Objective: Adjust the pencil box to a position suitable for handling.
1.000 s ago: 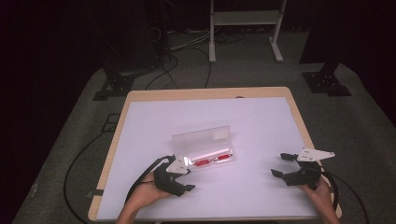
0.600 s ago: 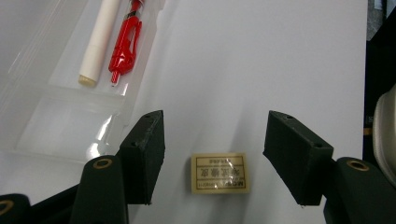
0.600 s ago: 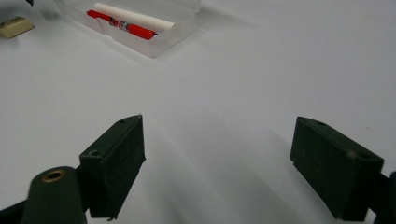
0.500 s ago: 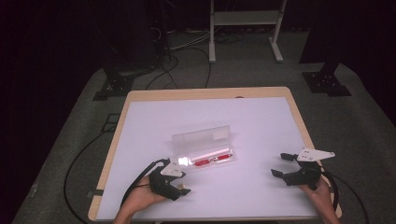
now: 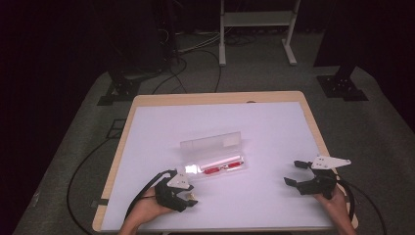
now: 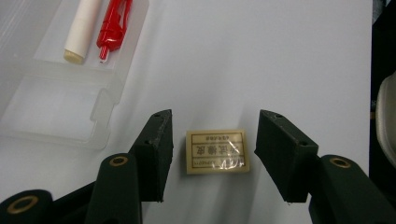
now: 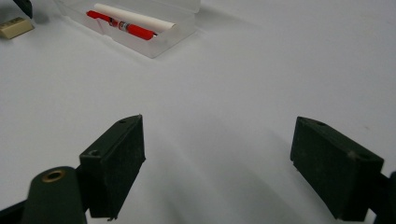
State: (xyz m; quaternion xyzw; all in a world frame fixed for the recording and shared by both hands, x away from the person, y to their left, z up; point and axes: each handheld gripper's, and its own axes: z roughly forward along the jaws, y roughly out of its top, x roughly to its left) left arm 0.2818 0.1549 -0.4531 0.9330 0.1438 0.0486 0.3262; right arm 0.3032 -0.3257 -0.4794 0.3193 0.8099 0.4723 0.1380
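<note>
A cream eraser (image 6: 217,151) with a printed label lies flat on the white table (image 5: 264,127). My left gripper (image 6: 215,123) straddles it. Its jaws have just been closing, and a gap still shows on each side of the eraser, so it is open. In the high view the left gripper (image 5: 190,196) sits near the front left, just below the open clear pencil case (image 5: 188,147). The case holds a red pen (image 6: 112,28) and a white stick (image 6: 81,28). My right gripper (image 5: 294,173) rests open at the front right with nothing between its fingers (image 7: 116,158).
The right gripper view looks across bare table toward the pencil case (image 7: 159,46), with the eraser (image 7: 15,27) at its far left. Beyond the table's wooden rim are grey carpet, cables (image 5: 195,44) and a white stand (image 5: 254,19).
The left gripper has shifted a little toward the table's near edge. The right gripper has stayed put.
</note>
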